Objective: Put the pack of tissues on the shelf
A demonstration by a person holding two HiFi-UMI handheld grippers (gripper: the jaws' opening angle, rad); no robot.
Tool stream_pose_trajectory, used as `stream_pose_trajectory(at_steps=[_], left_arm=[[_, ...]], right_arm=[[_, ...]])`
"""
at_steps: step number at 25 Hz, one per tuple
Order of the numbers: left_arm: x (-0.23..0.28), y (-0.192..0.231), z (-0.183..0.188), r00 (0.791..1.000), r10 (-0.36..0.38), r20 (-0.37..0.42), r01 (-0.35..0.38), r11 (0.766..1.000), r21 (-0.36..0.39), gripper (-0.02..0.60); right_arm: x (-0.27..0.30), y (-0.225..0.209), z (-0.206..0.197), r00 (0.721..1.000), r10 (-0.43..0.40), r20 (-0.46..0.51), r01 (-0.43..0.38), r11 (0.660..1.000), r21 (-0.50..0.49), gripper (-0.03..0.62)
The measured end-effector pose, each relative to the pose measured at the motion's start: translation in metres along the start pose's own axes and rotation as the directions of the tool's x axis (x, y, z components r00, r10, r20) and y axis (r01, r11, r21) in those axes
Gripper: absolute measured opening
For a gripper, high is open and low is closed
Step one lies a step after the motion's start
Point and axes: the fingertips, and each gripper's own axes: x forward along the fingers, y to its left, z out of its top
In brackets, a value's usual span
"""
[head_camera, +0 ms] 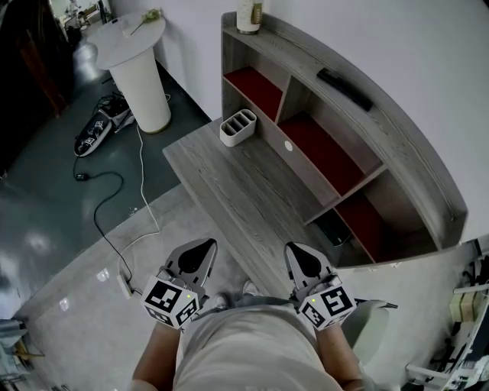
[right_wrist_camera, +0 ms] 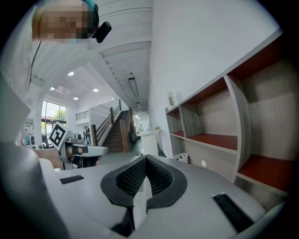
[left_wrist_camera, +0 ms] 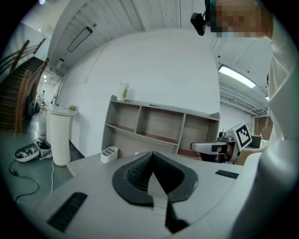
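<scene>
No pack of tissues shows in any view. The grey wooden shelf unit (head_camera: 359, 145) with red-lined compartments stands along the far side of the desk (head_camera: 229, 176); it also appears as the shelf unit (left_wrist_camera: 154, 123) and the shelf unit (right_wrist_camera: 224, 121). My left gripper (head_camera: 205, 246) and right gripper (head_camera: 296, 250) are held close to the person's body, at the desk's near edge. Both are shut with nothing between the jaws. The left gripper (left_wrist_camera: 152, 154) points toward the shelf, and the right gripper (right_wrist_camera: 145, 158) points along it.
A white slotted organizer (head_camera: 238, 126) sits on the desk by the shelf. A pale container (head_camera: 250, 15) and a flat black object (head_camera: 345, 88) lie on the shelf's top. A white pedestal table (head_camera: 137, 53), cables (head_camera: 114, 198) and a power strip (head_camera: 124, 284) are on the floor at left.
</scene>
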Motion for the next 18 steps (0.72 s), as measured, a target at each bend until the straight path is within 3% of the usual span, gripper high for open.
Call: stream_pose_trajectory(at_steps=[11,18], left_arm=[[0.000,-0.001,-0.003,1.000,-0.003,-0.008,0.003,1.000,-0.003,0.015],[0.002,-0.003,-0.005,1.000,-0.009,-0.012,0.008,1.000,-0.002,0.015]], right_arm=[[0.003,0.000,-0.010,1.000,0.005,-0.014,-0.004,0.999,0.045,0.026],[0.004,0.005,-0.015,1.000,0.006,-0.027,-0.006,1.000,-0.003,0.026]])
